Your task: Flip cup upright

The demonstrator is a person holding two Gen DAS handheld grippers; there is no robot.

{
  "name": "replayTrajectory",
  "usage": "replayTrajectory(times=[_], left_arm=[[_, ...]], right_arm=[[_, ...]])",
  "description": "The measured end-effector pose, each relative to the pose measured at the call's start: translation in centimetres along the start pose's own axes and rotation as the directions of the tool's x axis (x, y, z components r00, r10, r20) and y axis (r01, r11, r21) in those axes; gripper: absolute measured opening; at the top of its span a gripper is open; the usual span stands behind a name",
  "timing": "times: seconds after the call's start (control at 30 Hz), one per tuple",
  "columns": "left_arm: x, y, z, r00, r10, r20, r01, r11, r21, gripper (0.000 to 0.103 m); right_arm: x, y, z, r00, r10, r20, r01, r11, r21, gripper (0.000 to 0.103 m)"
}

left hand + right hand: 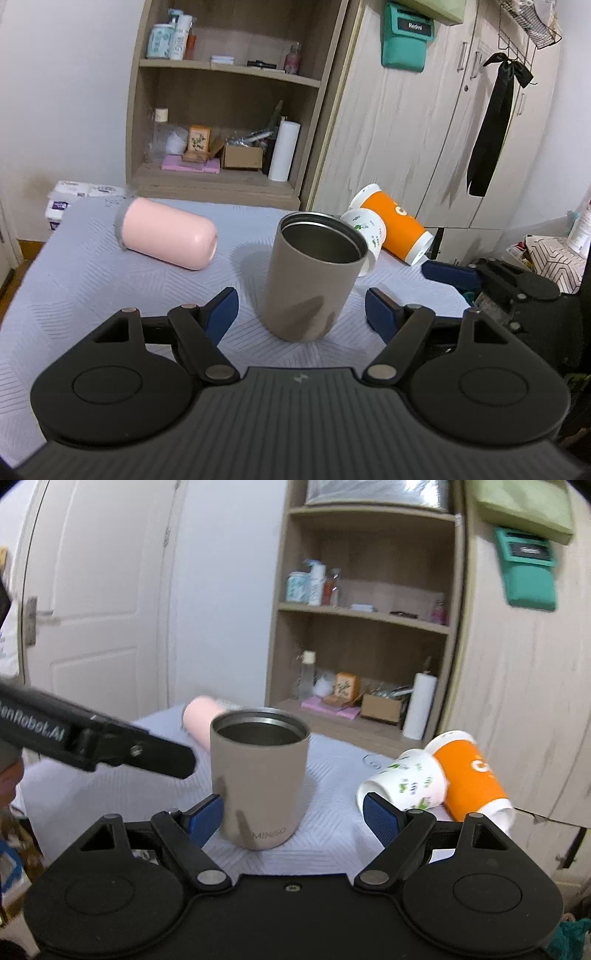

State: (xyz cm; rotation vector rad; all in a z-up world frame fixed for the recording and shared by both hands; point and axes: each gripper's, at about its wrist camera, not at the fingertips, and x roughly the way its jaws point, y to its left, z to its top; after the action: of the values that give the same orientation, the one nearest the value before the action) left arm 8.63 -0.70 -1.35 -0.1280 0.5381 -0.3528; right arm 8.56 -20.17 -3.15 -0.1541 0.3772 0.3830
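One cup, the beige tumbler (310, 277), is already set upright at the centre of the frame between the wide-open, empty jaws of the left gripper (301, 314) and right gripper (293, 812), while three cups, pink (168, 236), white (365, 236) and orange (399, 225), are left lying.

A: How is the taupe steel-lined tumbler (314, 273) seen?

B: It is seen upright, mouth up, on the pale quilted bench (92, 280), between the spread blue pads (221, 310) of the left tongs (301, 312), untouched.

A: And beyond it?

B: A pink cylindrical bottle (168, 232), a white floral cup (365, 232) and an orange paper cup (397, 221) are seen lying down.
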Motion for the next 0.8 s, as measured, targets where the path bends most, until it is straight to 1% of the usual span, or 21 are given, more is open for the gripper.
replayTrajectory(times=[0.2, 0.4, 0.5, 0.6, 0.8], left_arm=[[-3.1, -1.1, -0.2, 0.998, 0.049, 0.044, -0.051, 0.998, 0.031, 0.078], [-5.5, -2.0, -0.8, 0.992, 0.100, 0.077, -0.104, 0.994, 0.043, 0.078], [-6.4, -2.0, -1.1, 0.991, 0.104, 0.081, -0.107, 0.994, 0.035, 0.080], [-7.2, -1.9, -1.4, 0.989, 0.116, 0.088, -0.118, 0.993, 0.027, 0.083], [-7.7, -1.8, -1.7, 0.986, 0.147, 0.079, -0.150, 0.988, 0.036, 0.084]], right_arm=[[-3.3, 0.5, 0.4, 0.998, -0.019, 0.058, 0.017, 0.999, 0.031, 0.086], [-5.9, 1.7, 0.7, 0.995, -0.044, 0.091, 0.039, 0.998, 0.049, 0.089], [-6.6, 2.0, 0.8, 0.994, -0.076, 0.079, 0.071, 0.996, 0.060, 0.090], [-7.1, 2.0, 0.9, 0.994, -0.089, 0.070, 0.084, 0.994, 0.072, 0.090], [-7.8, 2.1, 0.6, 0.989, -0.136, 0.057, 0.131, 0.988, 0.087, 0.093]])
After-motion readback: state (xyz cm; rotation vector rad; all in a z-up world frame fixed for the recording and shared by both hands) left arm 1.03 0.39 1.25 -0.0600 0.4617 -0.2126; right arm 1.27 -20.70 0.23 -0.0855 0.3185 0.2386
